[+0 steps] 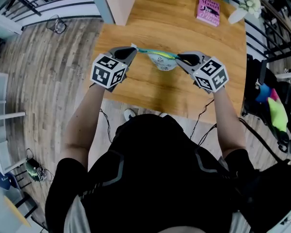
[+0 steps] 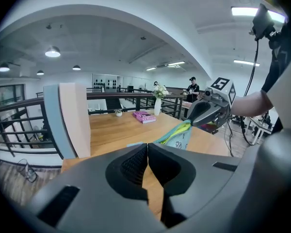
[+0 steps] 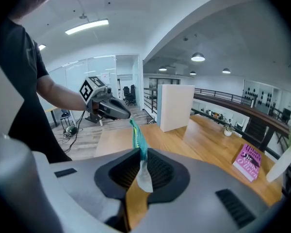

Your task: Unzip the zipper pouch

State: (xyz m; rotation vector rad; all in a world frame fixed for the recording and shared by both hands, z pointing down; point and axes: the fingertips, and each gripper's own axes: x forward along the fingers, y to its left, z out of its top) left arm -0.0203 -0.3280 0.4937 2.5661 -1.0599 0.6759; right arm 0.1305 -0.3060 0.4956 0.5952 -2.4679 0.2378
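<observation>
The head view looks steeply down onto the surface (image 1: 155, 89). The 2 gripper views, close behind their jaws, face each other; all 3 share the zipper pouch (image 1: 164, 62) and pink book (image 1: 208, 10).

Wooden table (image 1: 145, 89) on plank floor (image 1: 48, 72), black railing (image 2: 117, 95), ceiling lamps (image 2: 52, 53)

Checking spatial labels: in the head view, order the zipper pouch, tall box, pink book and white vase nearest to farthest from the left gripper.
1. zipper pouch, held in the left gripper.
2. tall box, table's far left.
3. pink book, far right.
4. white vase, far-right edge.
</observation>
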